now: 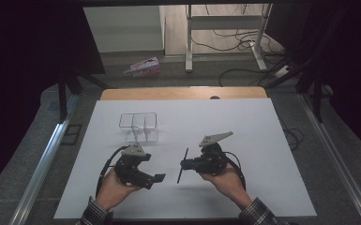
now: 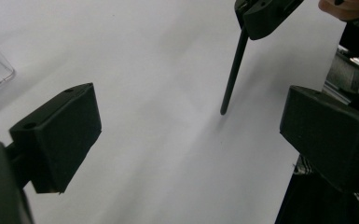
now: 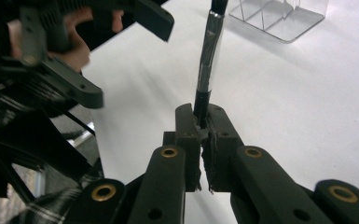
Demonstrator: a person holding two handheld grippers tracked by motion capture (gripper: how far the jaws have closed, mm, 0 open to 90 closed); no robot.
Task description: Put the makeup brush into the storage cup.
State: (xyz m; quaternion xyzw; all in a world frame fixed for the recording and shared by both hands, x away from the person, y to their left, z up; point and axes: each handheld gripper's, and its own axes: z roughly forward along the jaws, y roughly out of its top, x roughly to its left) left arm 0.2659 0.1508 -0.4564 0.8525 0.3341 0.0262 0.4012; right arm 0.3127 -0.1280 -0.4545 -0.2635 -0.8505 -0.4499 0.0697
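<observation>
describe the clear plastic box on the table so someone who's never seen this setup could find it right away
Start at the white table top. On its far left part, beyond the left gripper, stands the clear box. It is the one see-through thing there, split by inner walls into compartments, while the grippers and the thin dark stick are black.

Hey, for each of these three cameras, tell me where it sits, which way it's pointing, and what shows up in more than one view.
High view: above the person's side, looking forward and down on the white table; both hands and plaid sleeves enter from the bottom.
Left gripper view: rides the left gripper, looking between its open jaws toward the right gripper.
Right gripper view: rides the right gripper, looking along its shut jaws toward the left hand.
Shared: the black pen and the clear organizer.
</observation>
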